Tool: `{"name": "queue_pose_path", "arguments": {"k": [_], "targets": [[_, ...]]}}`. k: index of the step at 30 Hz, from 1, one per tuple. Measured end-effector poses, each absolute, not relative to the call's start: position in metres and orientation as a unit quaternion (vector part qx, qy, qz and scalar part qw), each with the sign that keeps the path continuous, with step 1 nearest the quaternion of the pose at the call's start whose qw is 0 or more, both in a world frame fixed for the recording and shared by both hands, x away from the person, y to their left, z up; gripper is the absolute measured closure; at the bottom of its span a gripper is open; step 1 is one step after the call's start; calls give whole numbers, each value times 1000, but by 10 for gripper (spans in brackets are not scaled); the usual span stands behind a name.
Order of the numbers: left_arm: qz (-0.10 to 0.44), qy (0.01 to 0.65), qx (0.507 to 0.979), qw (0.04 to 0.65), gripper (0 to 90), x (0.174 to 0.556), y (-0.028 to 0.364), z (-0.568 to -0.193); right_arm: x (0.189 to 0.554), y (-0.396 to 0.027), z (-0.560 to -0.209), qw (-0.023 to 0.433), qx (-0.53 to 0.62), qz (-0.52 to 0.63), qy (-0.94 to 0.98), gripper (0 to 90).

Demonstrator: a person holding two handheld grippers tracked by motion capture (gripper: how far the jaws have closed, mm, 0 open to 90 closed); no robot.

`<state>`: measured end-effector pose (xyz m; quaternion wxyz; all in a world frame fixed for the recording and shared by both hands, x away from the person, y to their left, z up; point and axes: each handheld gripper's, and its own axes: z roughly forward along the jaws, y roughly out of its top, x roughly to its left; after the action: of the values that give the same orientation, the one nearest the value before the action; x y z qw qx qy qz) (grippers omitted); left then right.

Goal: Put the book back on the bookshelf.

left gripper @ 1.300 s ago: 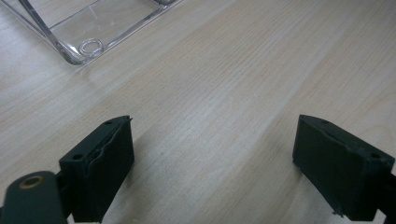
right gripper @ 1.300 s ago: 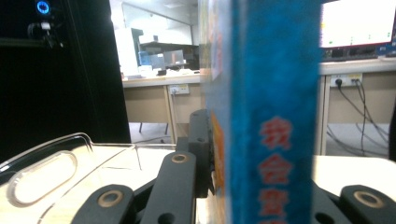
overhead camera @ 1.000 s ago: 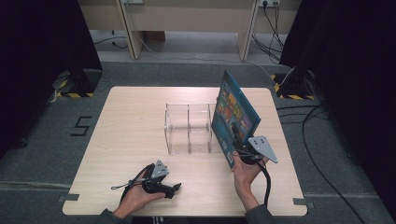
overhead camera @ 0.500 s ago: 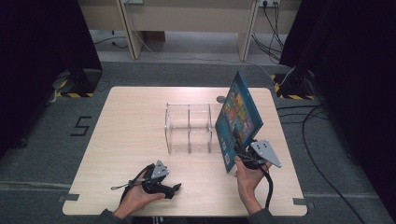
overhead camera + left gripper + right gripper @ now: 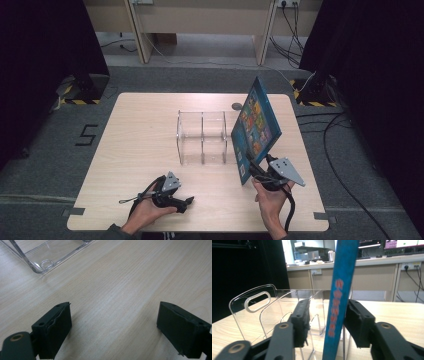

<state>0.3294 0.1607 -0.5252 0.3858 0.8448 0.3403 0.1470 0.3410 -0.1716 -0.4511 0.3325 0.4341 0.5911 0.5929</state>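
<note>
Blue book point(image 5: 256, 127) tilted at right of frame beside clear rack point(image 5: 202, 137), right tongs point(image 5: 256, 170) just opening, book between them ungripped, left tongs point(image 5: 186, 202) wide on counter point(image 5: 140, 125) at lower left.

The clear divider rack point(image 5: 202, 137) stands near the middle of the surface point(image 5: 130, 145), and every place here is told from it. A book point(image 5: 255, 129) stands on edge just to the rack's right, against its right end, leaning away to the right at the top. A small round disc point(image 5: 236, 106) lies on the surface behind the rack's right end. The right hand-held gripper point(image 5: 256, 167) sits in front of the rack and to its right, at the book's near lower corner, with the book's spine point(image 5: 338, 307) between its jaws. The left hand-held gripper point(image 5: 187, 202) rests on the surface well in front of the rack, slightly to its left.
</note>
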Motion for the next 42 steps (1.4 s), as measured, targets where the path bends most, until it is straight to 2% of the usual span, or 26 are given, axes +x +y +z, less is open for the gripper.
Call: {"name": "queue_pose_path", "arguments": {"k": [19,42], "targets": [[145,338,846,385,116,329,161,-525,321,-191,-459,293,441,596,604,484],[144,335,848,385,116,329,162,-525,304,-204,-462,283,441,593,611,463]]}}
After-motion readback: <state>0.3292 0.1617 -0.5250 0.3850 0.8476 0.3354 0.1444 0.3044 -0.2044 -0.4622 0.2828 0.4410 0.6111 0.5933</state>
